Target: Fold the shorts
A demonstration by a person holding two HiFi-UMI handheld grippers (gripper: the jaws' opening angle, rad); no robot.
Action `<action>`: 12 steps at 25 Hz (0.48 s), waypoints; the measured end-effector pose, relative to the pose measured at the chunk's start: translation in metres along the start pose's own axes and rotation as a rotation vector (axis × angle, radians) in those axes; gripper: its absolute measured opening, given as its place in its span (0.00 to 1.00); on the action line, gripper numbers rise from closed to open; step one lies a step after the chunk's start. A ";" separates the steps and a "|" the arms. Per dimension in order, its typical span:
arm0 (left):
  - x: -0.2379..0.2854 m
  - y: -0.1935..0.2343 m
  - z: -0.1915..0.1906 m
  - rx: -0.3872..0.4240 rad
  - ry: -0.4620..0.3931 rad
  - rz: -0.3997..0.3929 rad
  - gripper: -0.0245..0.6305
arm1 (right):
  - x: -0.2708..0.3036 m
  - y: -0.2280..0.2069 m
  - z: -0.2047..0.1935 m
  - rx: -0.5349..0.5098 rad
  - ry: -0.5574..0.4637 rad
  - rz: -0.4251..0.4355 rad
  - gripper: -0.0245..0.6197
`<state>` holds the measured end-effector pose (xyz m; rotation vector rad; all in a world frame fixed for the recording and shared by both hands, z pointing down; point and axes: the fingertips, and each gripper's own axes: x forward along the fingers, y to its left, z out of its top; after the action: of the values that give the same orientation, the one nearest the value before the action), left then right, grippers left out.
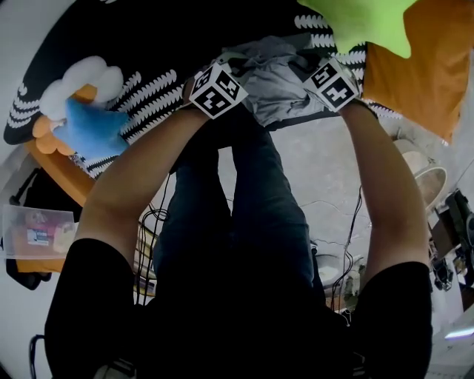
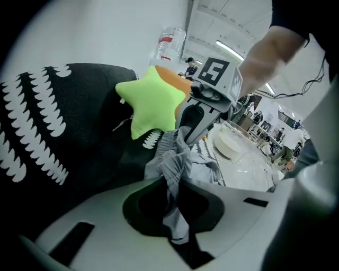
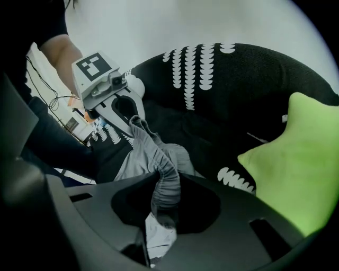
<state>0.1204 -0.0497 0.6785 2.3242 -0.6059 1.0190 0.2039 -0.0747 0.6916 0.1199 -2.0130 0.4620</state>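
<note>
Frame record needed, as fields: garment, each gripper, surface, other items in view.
garment: grey shorts, bunched between the grippers, not yet folded
left gripper: shut on the shorts' gathered edge
right gripper: shut on the same gathered edge
surface: black cover with white pattern
other items: green star cushion, orange cushion, blue plush toy

Left gripper [image 2: 172, 186], right gripper [image 3: 161, 197]: both clamped.

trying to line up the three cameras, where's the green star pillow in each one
Head view: green star pillow at the top edge, right of centre.
Left gripper view: pillow upper middle.
Right gripper view: pillow lower right.
Shared landmark: the grey shorts, near the pillow in all three.
</note>
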 end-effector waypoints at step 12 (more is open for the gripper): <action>0.019 -0.068 -0.017 0.128 0.052 -0.097 0.10 | -0.003 0.034 -0.052 -0.009 0.034 0.021 0.18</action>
<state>0.1631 0.0091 0.6835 2.4032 -0.4151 1.0978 0.2397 -0.0240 0.7008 0.0844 -1.9841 0.4654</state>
